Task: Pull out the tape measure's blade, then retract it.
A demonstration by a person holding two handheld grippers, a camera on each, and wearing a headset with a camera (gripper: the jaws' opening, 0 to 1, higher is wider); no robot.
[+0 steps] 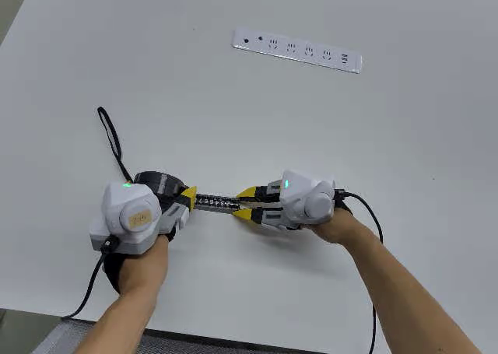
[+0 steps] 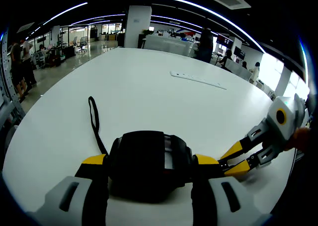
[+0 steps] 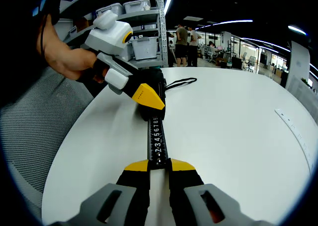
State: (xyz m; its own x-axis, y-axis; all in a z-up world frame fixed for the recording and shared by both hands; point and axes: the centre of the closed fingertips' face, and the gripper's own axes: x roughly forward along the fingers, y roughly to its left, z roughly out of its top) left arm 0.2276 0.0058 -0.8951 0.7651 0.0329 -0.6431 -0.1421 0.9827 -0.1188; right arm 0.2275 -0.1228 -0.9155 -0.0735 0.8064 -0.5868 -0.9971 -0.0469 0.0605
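tape case [image 2: 141, 149] in left gripper [image 2: 149, 160] | blade [image 3: 155, 136] in right gripper [image 3: 159, 165]

A long white power strip [image 1: 296, 50] lies on the far side of the big white table [image 1: 117, 58], to the right. Far off stand a metal shelf [image 3: 160, 27] with plastic boxes [image 3: 136, 6] and some people [image 3: 182, 43].

In the head view the left gripper [image 1: 183, 201] covers most of the tape measure's case [image 1: 158, 182] near the front edge of the bench [image 1: 233, 82] — just a dark top part shows. The blade [image 1: 216, 205] has its tip hidden between the jaws of the right gripper [image 1: 244, 203], its numbers too small to read there.
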